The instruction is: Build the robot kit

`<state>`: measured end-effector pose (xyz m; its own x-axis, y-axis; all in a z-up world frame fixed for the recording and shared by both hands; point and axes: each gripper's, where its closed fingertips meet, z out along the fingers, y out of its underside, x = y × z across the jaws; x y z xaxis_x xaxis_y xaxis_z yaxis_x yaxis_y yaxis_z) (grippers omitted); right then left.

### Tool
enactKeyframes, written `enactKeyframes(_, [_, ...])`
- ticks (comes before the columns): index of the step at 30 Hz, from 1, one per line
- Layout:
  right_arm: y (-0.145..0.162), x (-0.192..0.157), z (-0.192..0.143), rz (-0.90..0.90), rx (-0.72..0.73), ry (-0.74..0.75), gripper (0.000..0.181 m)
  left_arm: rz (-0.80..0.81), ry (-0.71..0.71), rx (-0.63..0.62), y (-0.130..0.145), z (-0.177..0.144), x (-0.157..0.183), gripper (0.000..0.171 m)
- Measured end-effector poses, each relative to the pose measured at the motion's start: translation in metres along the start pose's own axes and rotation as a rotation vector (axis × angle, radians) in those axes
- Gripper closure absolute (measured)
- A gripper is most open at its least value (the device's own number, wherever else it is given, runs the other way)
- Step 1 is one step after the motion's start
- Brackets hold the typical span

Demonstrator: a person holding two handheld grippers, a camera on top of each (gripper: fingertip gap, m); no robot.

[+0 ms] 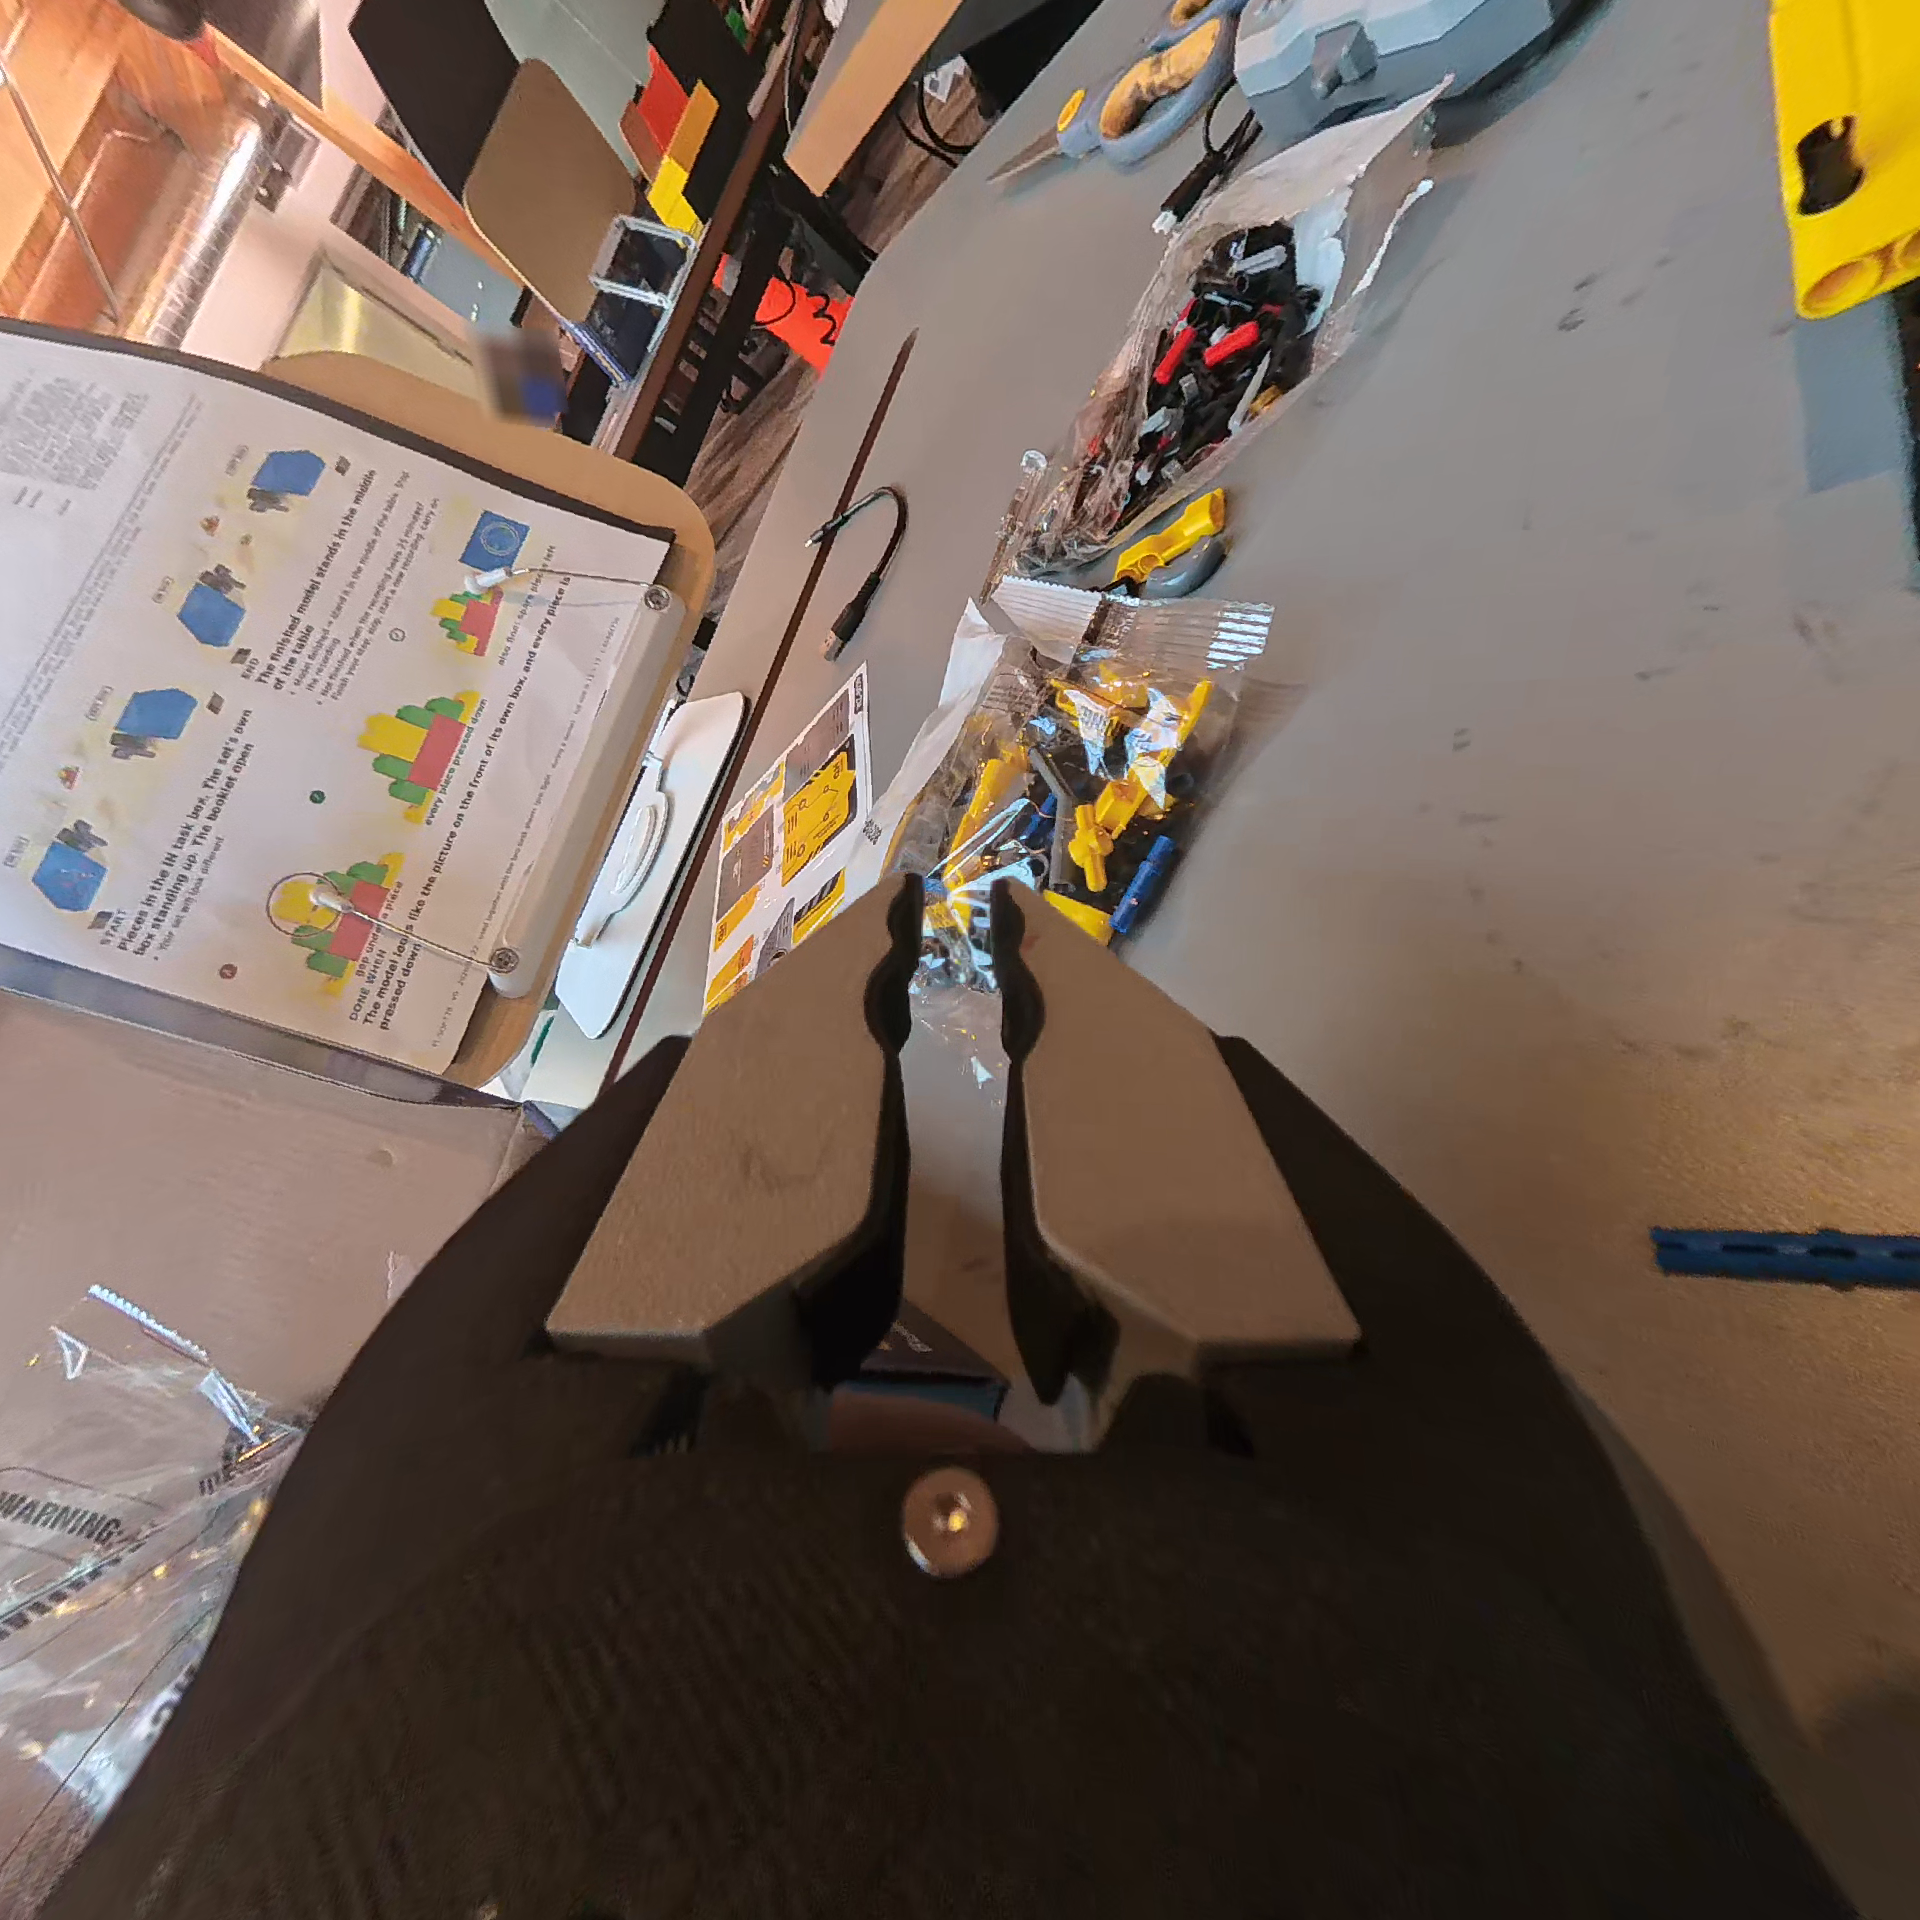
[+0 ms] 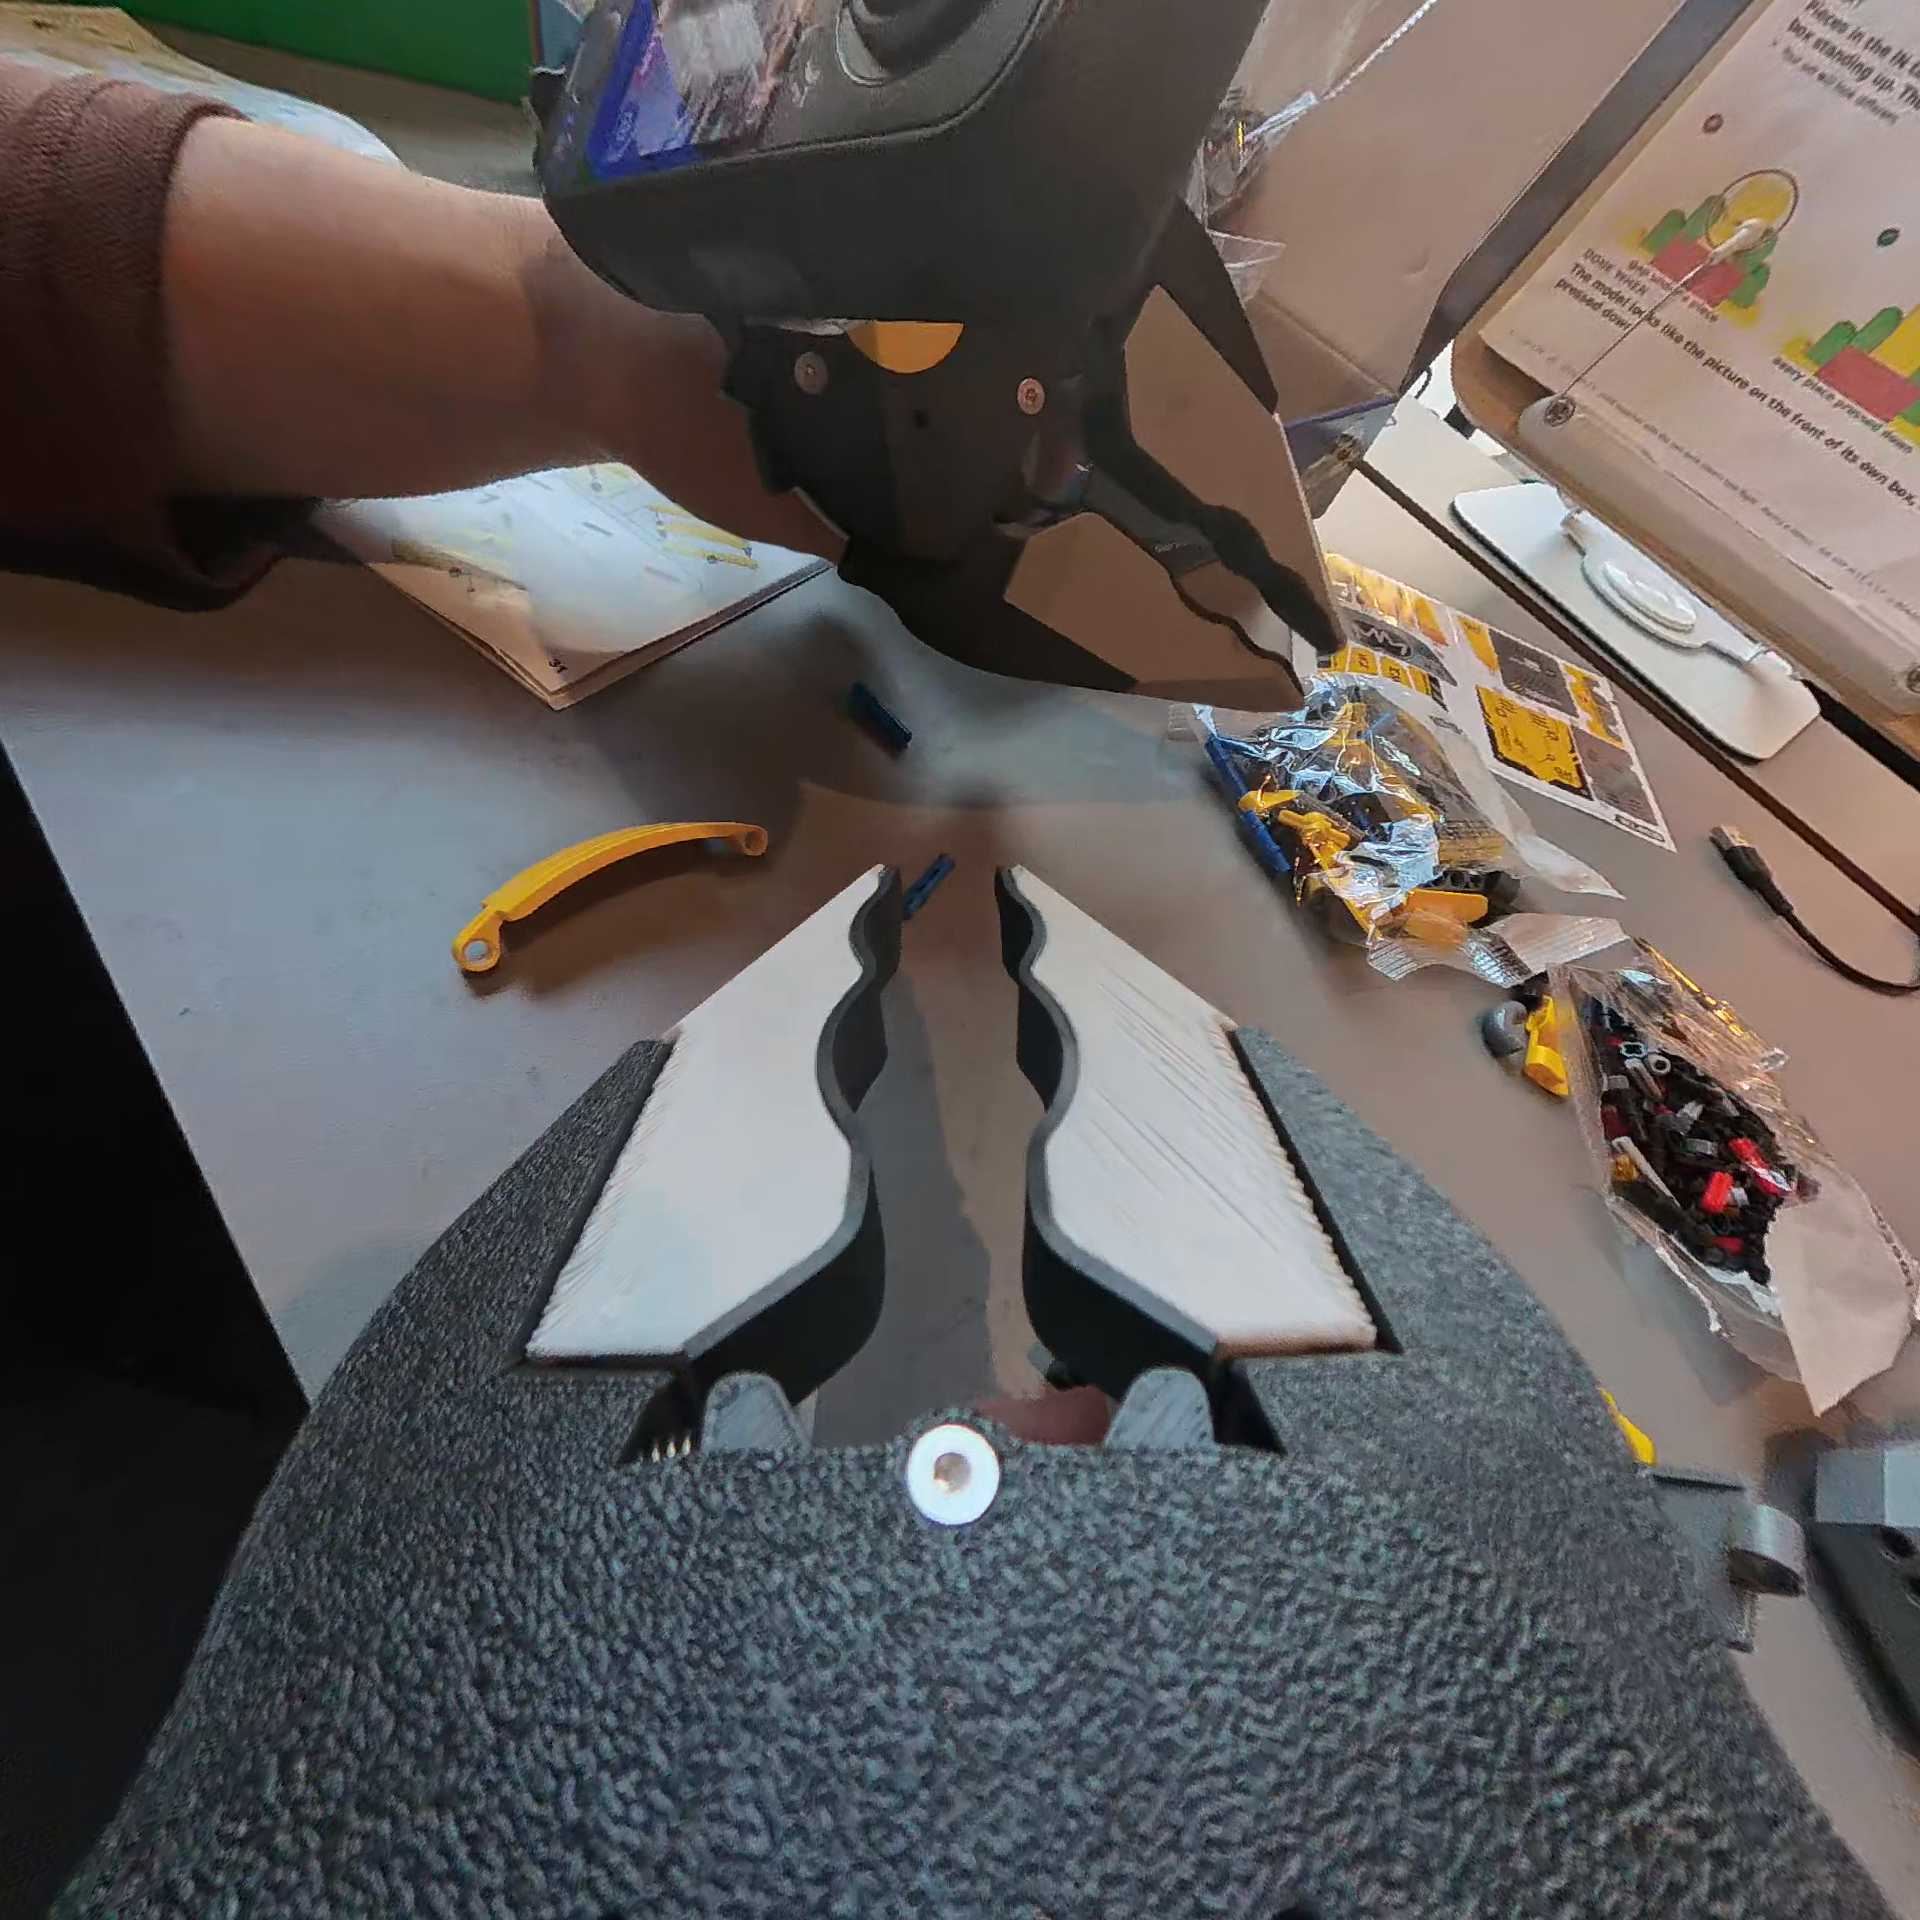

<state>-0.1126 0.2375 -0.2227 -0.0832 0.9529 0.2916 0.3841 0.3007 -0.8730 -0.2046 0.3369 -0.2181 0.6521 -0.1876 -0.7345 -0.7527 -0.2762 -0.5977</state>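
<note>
My left gripper has its jaws a narrow gap apart. Its tips are at the near edge of a clear bag of yellow and blue building pieces, and crinkled plastic shows between the fingers. In the right wrist view a hand in a brown sleeve holds the left gripper over that same bag. My right gripper is open a little and empty, low over the grey table. A small blue piece lies just beyond its left fingertip.
A curved yellow piece and a blue pin lie loose. A second bag of black and red parts, a sticker sheet, a booklet, a black cable, a blue beam and an instruction sheet on a stand are around. The gap from one gripper's tips to the other's is roughly 15 centimeters.
</note>
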Motion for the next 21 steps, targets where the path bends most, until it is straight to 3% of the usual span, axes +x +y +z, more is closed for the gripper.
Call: enactKeyframes(21, [0.0018,0.0011,0.0013,0.029,-0.01,-0.011,0.163,-0.004,-0.002,-0.017,0.0024,0.0007,-0.0002,0.163])
